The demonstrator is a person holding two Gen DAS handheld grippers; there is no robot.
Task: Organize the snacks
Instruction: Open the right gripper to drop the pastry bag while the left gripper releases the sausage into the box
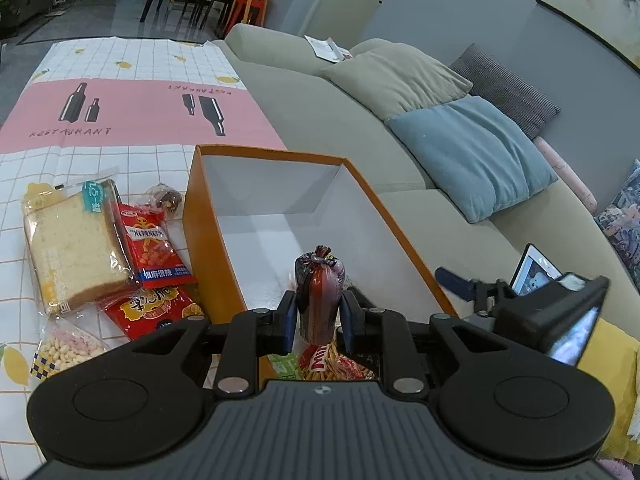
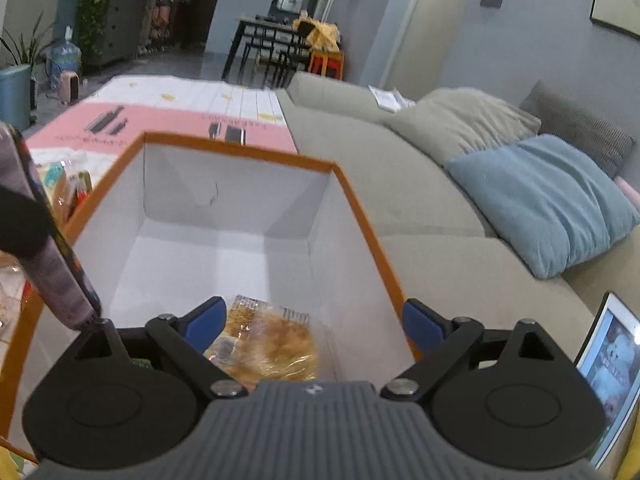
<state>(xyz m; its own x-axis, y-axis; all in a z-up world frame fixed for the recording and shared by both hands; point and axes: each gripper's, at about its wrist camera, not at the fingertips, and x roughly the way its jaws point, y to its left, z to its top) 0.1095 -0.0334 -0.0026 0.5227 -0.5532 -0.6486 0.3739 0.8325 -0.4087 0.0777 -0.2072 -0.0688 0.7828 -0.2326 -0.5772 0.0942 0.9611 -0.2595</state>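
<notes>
Orange box [image 1: 208, 240] at 12 o'clock; our left gripper [image 1: 318, 316] pinches 1 sausage [image 1: 319, 292] above its near end, our right gripper [image 2: 314, 326] spread over the bread packet [image 2: 268, 340] inside. Risk: sausage slipping, landing outside.

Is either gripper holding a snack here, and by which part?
The left gripper pinches a sausage stick around its middle, above the orange box. The right gripper is open and holds nothing.

Matt orange cardboard box [image 1: 208, 216] with smooth white interior; glossy plastic snack wrappers [image 1: 154, 248]; soft woven cloth sofa [image 1: 320, 120]; printed tablecloth [image 1: 120, 100] faintly creased.
</notes>
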